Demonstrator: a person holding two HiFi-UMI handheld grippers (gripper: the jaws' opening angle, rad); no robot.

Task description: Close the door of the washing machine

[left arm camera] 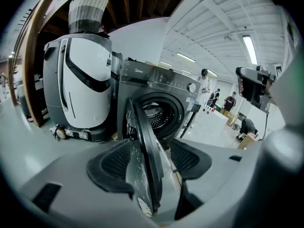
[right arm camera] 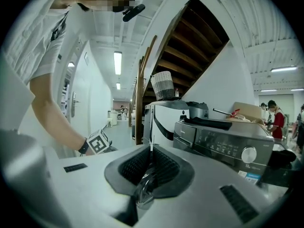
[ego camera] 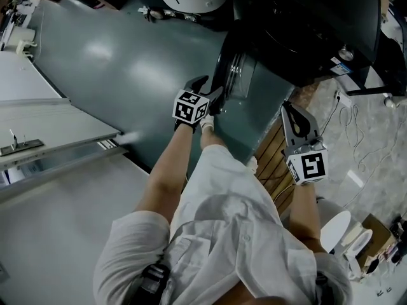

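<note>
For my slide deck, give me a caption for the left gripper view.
Left gripper, jaws apart, straddles the edge of the open door of the washing machine.

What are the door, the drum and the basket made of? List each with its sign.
Door: dark glossy plastic rim round a clear bowl, likely glass; it shows streaky glints.
Drum: bare metal, probably steel; ribbed and bright.
Basket: woven, wicker or plastic; the weave shows, the fibre does not.

Operator wears a creased white short-sleeved shirt (ego camera: pixel 222 218) and a dark wristband (right arm camera: pixel 84 147). Left gripper (ego camera: pixel 208 91) and right gripper (ego camera: pixel 289 110) have grey shells and black ribbed pads (left arm camera: pixel 116 163). Each carries a white cube (ego camera: pixel 191 107) with black square markers.
</note>
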